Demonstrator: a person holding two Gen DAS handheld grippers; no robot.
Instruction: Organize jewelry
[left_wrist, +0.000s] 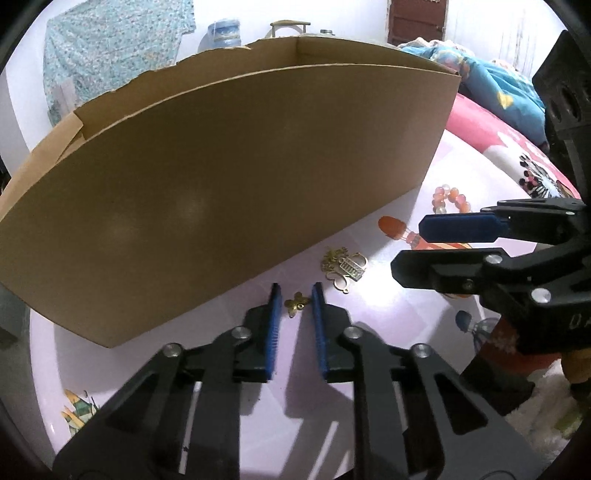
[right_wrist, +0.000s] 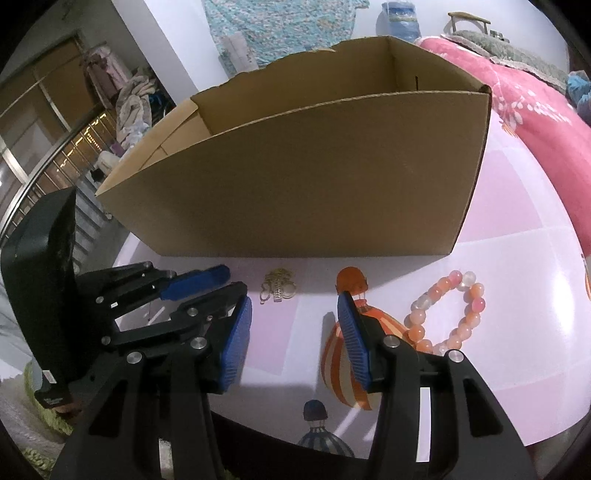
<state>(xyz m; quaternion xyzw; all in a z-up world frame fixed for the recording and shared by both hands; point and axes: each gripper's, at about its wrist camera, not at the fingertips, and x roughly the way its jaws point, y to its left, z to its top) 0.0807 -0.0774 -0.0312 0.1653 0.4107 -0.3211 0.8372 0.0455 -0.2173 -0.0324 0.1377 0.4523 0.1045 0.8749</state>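
- A small gold charm (left_wrist: 295, 303), flower-shaped, lies on the pale pink sheet (left_wrist: 369, 332) of the bed, just in front of the cardboard box (left_wrist: 229, 192).
- The left tool (left_wrist: 295, 295) brackets this charm: its two blue pads (left_wrist: 272, 332) stand close together on either side. A thin gap shows on each side, so the pads do not press on it.
- Only the left wrist view shows this charm; in the right wrist view the left tool (right_wrist: 229, 282) covers that spot.
- A cluster of gold pieces (left_wrist: 345, 267) lies just beyond the charm, near the box wall. How many pieces are tangled in it I cannot tell. The right wrist view shows the same cluster (right_wrist: 277, 288).
- One beaded bracelet (right_wrist: 448, 312) of pink, orange and white beads lies to the right of the cluster, well clear of the box. The right wrist view shows the whole loop; the left wrist view shows only part of it (left_wrist: 452, 199) behind the right tool.
- The right tool (right_wrist: 295, 314) has its pads (right_wrist: 352, 339) well apart, nothing between them, above a printed orange balloon on the sheet. In the left wrist view it (left_wrist: 406, 243) comes in from the right.
- One box, open at the top, with a torn rear edge. What can be seen of its inside from the right wrist view (right_wrist: 295, 177) shows only bare walls; the floor is hidden.
- A pink blanket (right_wrist: 528, 110) lies beyond the box.
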